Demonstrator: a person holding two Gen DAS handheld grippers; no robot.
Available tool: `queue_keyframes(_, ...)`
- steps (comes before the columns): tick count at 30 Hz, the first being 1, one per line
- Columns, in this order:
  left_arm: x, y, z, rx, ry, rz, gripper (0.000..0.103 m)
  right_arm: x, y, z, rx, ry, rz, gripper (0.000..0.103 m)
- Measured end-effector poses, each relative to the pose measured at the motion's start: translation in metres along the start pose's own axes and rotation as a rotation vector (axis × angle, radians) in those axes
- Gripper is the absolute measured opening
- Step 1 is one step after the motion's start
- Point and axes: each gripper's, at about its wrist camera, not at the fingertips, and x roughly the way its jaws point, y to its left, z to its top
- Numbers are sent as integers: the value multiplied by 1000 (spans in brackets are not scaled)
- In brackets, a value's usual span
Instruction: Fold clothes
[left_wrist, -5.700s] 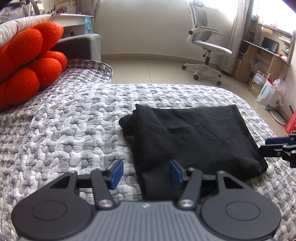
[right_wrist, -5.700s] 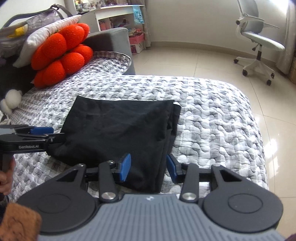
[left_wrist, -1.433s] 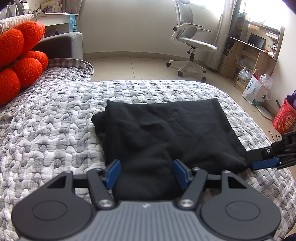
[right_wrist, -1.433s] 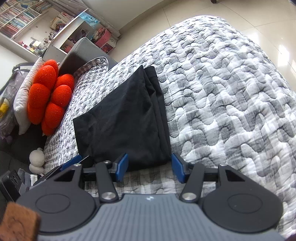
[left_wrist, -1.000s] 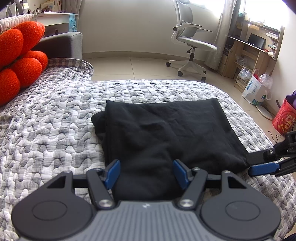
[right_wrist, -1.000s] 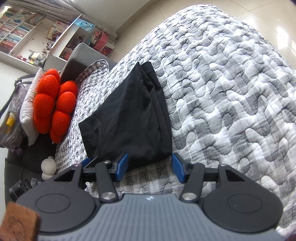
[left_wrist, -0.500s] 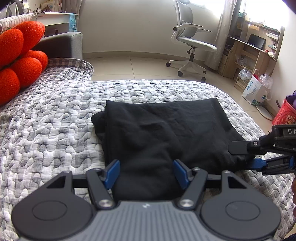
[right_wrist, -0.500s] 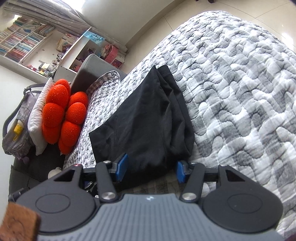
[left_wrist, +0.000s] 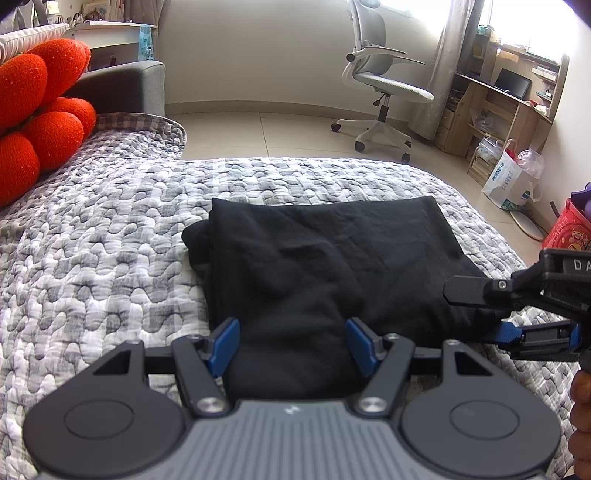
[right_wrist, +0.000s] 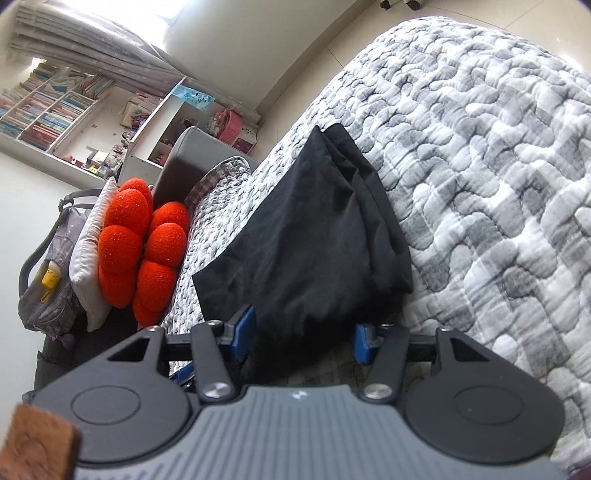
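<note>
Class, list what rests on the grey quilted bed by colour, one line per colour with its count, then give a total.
Black: 1, the folded black garment
Red: 1, the red flower cushion
Total: 2, both lying on the quilted bed

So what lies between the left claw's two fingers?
The near edge of the folded black garment, lying on the quilt, sits between the left claw's open fingers; left wrist view.

garment's (left_wrist: 332, 266) near edge hidden behind jaws
</note>
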Motion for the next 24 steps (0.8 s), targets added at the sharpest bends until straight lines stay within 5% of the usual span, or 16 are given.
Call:
queue_keyframes(5,0,1,0,-6,2,-4,65,-5,4,-1,15,-63,39,57)
queue_keyframes(14,-1,4,0,-9,3,-15,66,8,11,-7,-40,-77,-64,57)
queue_keyframes(18,-3,7,-1,-17,3,-24,66,9,20,-7,-110,-110,-113,30)
queue_keyframes(24,-1,24,3,-81,26,4,69,13,31,-10,-192,-127,-186,28)
